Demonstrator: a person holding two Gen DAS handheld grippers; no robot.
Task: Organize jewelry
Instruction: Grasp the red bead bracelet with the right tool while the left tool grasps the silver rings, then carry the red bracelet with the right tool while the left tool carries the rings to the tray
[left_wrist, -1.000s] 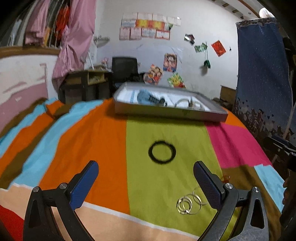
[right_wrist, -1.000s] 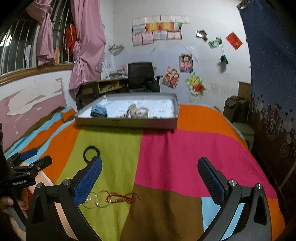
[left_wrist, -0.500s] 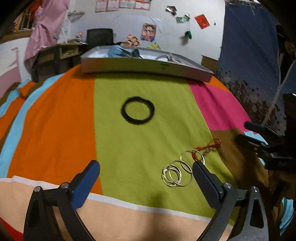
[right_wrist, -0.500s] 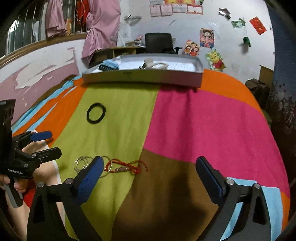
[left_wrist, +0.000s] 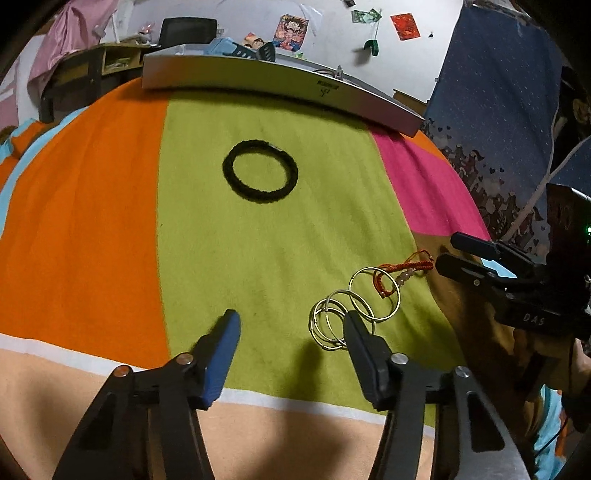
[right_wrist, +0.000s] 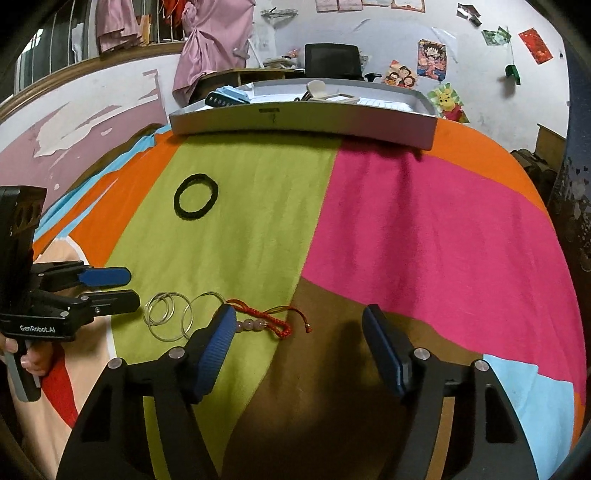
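Observation:
Several thin silver bangles (left_wrist: 330, 314) lie on the green patch of the bedspread, linked with a red string bracelet (left_wrist: 402, 267) with pale beads. My left gripper (left_wrist: 290, 325) is open low over the cloth, its right finger over the bangles' edge. A black hair tie (left_wrist: 227, 170) lies farther ahead. My right gripper (right_wrist: 299, 321) is open, its left finger at the bracelet (right_wrist: 266, 323) and bangles (right_wrist: 166, 314). Each gripper shows in the other's view: the left gripper (right_wrist: 131, 288) and the right gripper (left_wrist: 448, 251). The hair tie (right_wrist: 177, 201) is far left.
A grey tray (right_wrist: 303, 118) with a blue item and clips stands at the bed's far end, also in the left view as the tray (left_wrist: 277, 79). A desk and chair stand behind it. A dark blue curtain (left_wrist: 498, 110) hangs on the right. A hand (right_wrist: 29, 363) holds the left gripper.
Both grippers dropped closer to the bedspread and their jaws narrowed. The left one came up to the bangles, the right one to the red bracelet.

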